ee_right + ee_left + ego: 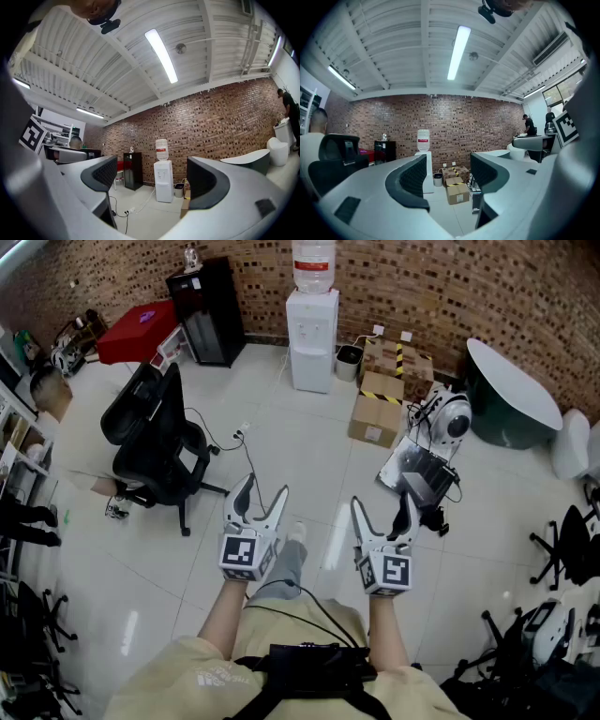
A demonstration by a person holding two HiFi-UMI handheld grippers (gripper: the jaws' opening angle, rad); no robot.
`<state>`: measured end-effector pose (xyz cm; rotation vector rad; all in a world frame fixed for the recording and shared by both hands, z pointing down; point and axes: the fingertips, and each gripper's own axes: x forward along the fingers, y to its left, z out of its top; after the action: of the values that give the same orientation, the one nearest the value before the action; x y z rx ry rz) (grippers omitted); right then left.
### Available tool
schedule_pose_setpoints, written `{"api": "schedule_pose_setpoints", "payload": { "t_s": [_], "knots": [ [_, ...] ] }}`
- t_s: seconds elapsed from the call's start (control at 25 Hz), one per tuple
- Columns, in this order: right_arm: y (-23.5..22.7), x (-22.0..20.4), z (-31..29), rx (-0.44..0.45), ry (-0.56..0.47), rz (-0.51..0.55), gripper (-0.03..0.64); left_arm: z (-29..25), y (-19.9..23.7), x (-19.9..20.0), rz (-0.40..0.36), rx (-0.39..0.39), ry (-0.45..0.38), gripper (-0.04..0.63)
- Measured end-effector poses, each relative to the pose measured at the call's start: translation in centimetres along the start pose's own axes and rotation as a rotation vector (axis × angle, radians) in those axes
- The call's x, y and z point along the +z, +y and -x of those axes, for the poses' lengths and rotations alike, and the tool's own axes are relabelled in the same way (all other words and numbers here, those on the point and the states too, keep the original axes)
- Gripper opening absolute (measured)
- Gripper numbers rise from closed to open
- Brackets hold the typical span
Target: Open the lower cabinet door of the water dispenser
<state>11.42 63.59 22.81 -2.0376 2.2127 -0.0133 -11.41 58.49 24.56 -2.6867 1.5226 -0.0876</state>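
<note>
Currently the right gripper (152, 180) is holding its jaws spread wide, with nothing but air between them. The left gripper (447, 173) is likewise standing released and empty. In the head view the two are hovering side by side in front of the person, left gripper (264, 488) and right gripper (382, 507), both pointing level across the room.

Judging from this, the task is sitting at its very start: the approach. The next move is calling for a walk toward the water dispenser (312, 343), then lowering one gripper to the lower cabinet door (311, 369) and finding an edge or handle to pull. No handle is showing clearly at this range.

The water dispenser (163, 180) is standing well apart from both grippers, and in the right gripper view it is appearing between the jaws. Its lower cabinet door (164, 191), below the taps, is looking closed. To the dispenser's left a black cabinet (208, 310) is standing. Just beside it on the right is a small bin (348, 360), with cardboard boxes (378, 409) beyond the bin.
</note>
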Motion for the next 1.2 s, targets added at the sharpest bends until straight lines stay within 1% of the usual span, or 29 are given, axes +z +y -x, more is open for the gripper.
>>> {"api": "schedule_pose_setpoints", "payload": {
  "t_s": [0.12,0.28,0.4,0.52,0.64,0.72,0.8,0.84,0.96,1.2],
  "knots": [
    [0.3,-1.6,-4.8,0.023,0.015,0.006,0.472,-4.5,2.7,-0.3,0.005,0.004,-0.018,0.29],
    [1.2,-2.5,-13.2,0.056,0.036,0.011,0.472,-11.1,7.5,-0.4,0.006,0.008,-0.013,0.29],
    [1.9,-2.6,-19.6,0.053,0.044,0.013,0.472,-15.4,11.2,0.9,0.046,-0.017,-0.026,0.286],
    [3.7,-2.8,-24.2,0.05,0.065,0.047,0.472,-18.2,14.7,1.0,0.073,-0.042,-0.026,0.287],
    [5.1,-3.5,-27.9,0.06,0.084,0.056,0.472,-21.5,17.5,-0.1,0.048,-0.086,-0.012,0.285],
    [5.0,-4.4,-29.8,0.054,0.108,0.054,0.472,-23.6,18.6,-0.8,0.056,-0.092,0.002,0.285],
    [4.8,-5.2,-31.1,0.046,0.133,0.053,0.472,-24.9,19.0,-1.3,0.08,-0.096,0.012,0.285],
    [4.7,-5.5,-31.8,0.044,0.139,0.055,0.472,-25.4,19.2,-1.7,0.078,-0.106,0.017,0.285],
    [4.4,-5.9,-34.0,0.045,0.124,0.053,0.472,-27.0,20.1,-2.6,0.066,-0.12,0.026,0.285],
    [2.2,-6.9,-39.2,0.04,0.118,0.051,0.472,-31.5,21.8,-2.8,0.057,-0.097,0.032,0.285]
  ]
}}
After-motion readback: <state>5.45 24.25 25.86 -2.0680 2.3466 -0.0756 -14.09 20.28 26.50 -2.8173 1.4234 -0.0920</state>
